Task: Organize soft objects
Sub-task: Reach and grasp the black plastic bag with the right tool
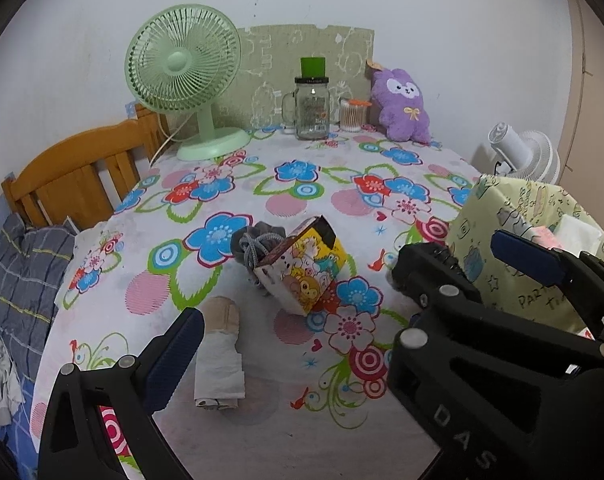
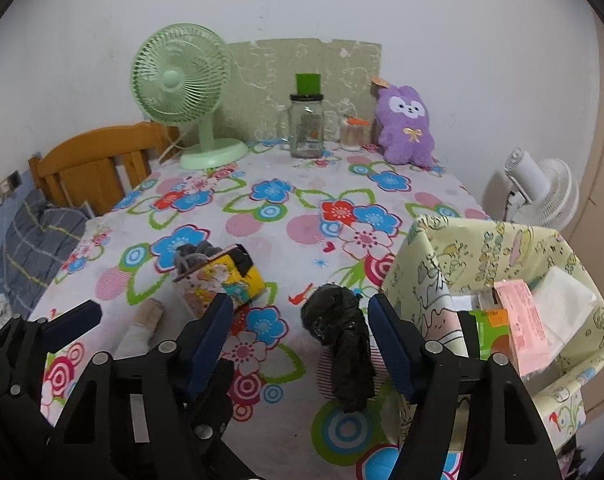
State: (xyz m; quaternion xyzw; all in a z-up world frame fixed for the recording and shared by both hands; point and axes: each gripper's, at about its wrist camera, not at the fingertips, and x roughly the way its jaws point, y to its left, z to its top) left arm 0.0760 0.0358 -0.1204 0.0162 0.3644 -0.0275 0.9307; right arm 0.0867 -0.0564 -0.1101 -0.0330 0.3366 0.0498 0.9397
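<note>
My right claw [image 2: 298, 340] straddles the black sock [image 2: 344, 344], jaws apart, not yet pinching. My left claw [image 1: 294, 320] hangs wide and empty over the pale sock [image 1: 220, 354], the yellow fabric bin [image 2: 434, 260] near for drop-off.

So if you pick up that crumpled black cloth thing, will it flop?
Probably. The crumpled black cloth lies limp and wrinkled between the open right gripper pads, so it would likely droop. It looks light and unlikely to roll.
</note>
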